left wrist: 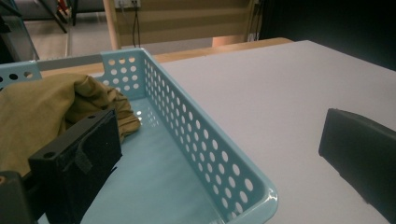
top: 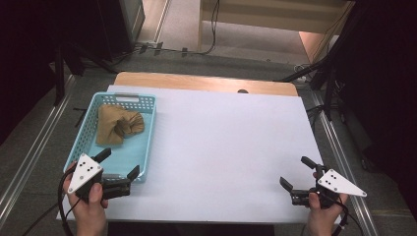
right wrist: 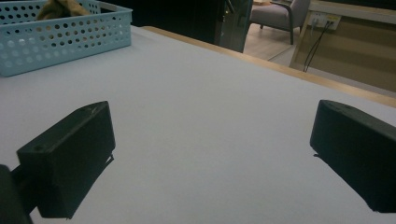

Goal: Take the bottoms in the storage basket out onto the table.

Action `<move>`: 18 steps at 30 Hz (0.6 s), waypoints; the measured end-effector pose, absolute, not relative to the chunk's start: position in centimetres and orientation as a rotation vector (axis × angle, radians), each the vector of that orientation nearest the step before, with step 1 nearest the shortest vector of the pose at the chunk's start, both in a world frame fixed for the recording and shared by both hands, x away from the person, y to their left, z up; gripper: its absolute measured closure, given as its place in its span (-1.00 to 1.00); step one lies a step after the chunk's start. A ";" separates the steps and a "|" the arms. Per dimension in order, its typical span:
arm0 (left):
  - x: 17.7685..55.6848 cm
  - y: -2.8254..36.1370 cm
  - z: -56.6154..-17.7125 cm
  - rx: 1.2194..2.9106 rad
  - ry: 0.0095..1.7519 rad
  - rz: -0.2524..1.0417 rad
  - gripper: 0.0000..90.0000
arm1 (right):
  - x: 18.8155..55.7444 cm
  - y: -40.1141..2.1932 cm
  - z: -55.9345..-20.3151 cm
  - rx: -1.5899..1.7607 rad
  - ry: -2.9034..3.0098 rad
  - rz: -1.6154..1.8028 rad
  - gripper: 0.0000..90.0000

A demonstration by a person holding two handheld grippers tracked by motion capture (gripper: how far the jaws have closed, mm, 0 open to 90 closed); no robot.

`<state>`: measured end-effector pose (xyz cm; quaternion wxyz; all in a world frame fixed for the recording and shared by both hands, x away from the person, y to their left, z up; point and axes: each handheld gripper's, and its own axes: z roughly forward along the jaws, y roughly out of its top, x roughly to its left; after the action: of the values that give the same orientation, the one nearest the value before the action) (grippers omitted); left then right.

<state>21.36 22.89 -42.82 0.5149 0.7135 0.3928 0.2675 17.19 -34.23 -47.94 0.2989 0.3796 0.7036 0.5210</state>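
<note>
White paper covers the table. Both tongs are wide open and hold nothing. The left gripper straddles the near corner of the blue basket — one jaw inside, one outside. If it goes forward carelessly, it could bump the wall and shove the basket. The brown cloth sits bunched inside (far end). The right gripper waits well apart. No writing can be read.

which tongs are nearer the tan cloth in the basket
Left. The left tongs straddle the near right corner of the blue basket, one jaw inside just short of the tan cloth. The right tongs hover open over the white tabletop, far across from it.
</note>
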 end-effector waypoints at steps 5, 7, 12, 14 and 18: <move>22.0 22.9 -41.6 1.706 0.953 0.646 -1.00 | 17.2 -34.2 -47.9 1.019 1.871 1.382 -1.00; 22.4 23.0 -41.0 1.695 0.959 0.649 -1.00 | 17.2 -34.2 -47.9 1.018 1.869 1.386 -1.00; 23.3 22.8 -39.7 1.701 0.971 0.657 -1.00 | 17.1 -33.9 -47.7 0.996 1.876 1.381 -1.00; 23.9 22.7 -39.4 1.717 0.976 0.659 -1.00 | 17.1 -33.8 -47.7 0.995 1.878 1.380 -1.00; 25.2 22.6 -38.8 1.730 0.988 0.656 -1.00 | 17.2 -33.9 -47.7 0.994 1.881 1.384 -1.00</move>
<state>25.22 22.56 -38.84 0.4987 0.7148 0.4084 0.2713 17.17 -33.85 -47.70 0.2971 0.3741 0.7077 0.5206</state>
